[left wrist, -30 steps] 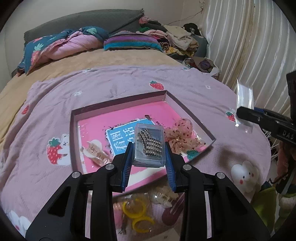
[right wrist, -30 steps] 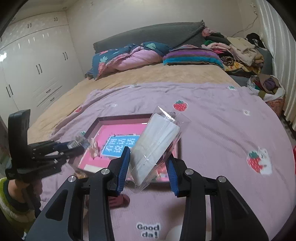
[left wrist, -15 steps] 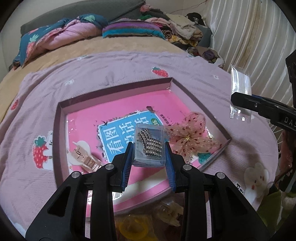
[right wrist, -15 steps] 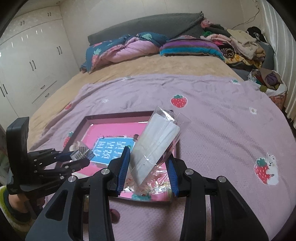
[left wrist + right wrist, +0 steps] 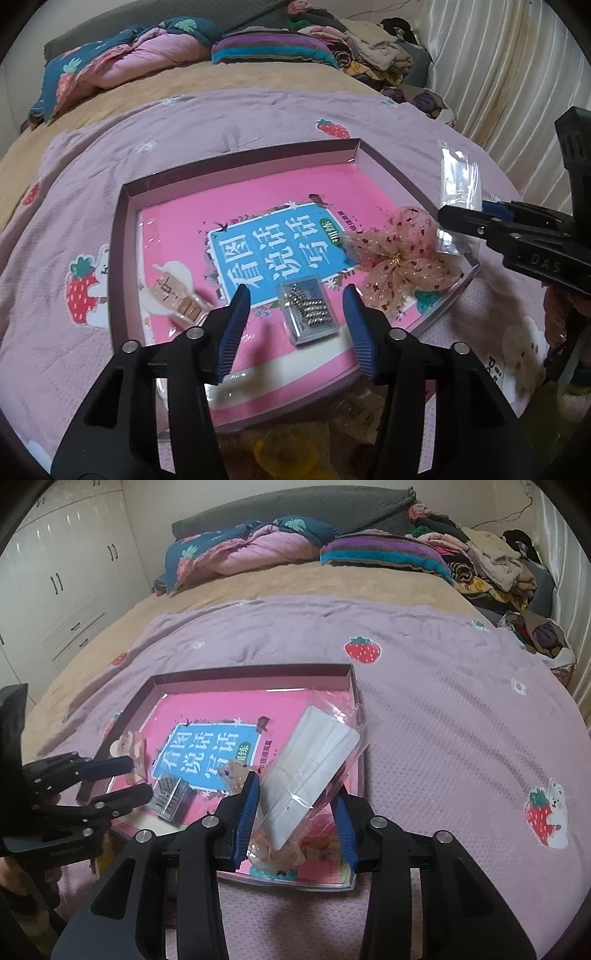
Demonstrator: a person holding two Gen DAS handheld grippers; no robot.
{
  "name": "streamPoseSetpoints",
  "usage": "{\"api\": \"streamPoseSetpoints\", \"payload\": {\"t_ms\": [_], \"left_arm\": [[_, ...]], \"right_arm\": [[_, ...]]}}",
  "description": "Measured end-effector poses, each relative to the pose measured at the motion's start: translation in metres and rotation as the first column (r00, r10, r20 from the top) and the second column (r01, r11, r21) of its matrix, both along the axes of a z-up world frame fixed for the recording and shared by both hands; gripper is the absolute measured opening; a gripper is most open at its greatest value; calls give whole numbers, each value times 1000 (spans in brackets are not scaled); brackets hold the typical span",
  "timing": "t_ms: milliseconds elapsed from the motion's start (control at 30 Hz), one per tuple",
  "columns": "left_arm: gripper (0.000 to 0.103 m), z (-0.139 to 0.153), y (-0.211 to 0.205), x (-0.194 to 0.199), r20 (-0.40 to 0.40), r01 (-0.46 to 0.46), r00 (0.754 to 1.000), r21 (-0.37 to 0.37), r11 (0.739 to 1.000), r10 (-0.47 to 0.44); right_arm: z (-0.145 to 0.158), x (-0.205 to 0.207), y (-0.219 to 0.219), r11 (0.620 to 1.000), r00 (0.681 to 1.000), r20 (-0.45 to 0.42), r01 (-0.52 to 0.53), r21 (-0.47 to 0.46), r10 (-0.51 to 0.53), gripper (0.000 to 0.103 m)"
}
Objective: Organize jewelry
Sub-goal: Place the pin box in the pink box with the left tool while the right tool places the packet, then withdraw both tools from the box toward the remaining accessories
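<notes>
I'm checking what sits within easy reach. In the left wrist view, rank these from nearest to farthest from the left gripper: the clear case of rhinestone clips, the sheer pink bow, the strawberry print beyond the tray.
1. Clear case of rhinestone clips: between the open jaws of the left gripper, lying in the tray.
2. Sheer pink bow: to the right, at the tray's right edge.
3. Strawberry print: on the blanket past the tray's far corner.

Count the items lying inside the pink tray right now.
3: clear case of rhinestone clips between the open left claw, mesh bow at right, beige clip at left. More may be hidden.
</notes>
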State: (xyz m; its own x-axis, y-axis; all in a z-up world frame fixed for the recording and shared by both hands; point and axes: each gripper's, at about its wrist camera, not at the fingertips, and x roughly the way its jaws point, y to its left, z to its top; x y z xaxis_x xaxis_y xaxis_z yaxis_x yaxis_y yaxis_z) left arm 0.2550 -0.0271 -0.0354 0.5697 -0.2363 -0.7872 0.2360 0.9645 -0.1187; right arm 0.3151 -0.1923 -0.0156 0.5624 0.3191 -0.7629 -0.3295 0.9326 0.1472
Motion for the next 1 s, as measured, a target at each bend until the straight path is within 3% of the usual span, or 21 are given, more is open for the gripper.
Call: {"api": "streamPoseSetpoints", "payload": {"t_ms": [100,200,633,1000], "left_arm": [[51,2,5,-4,1,-10,1000,0,1000,10],[53,4,8,-8,1,-13,1000,-4,1000,13],[73,31,23,-36,50,-56,997,-12,998,57],[89,70,39,-68,136,-112,984,-20,993,114]], "right_arm": [[-3,-2,1,1000,1000,-17,0,5,0,41],[0,-9,1,1000,1000,-4,-2,12,2,55],[38,-53,-18,998,997,69,31,61,-35,80],[76,-93,-30,995,985,163,36,90,-51,86]]}}
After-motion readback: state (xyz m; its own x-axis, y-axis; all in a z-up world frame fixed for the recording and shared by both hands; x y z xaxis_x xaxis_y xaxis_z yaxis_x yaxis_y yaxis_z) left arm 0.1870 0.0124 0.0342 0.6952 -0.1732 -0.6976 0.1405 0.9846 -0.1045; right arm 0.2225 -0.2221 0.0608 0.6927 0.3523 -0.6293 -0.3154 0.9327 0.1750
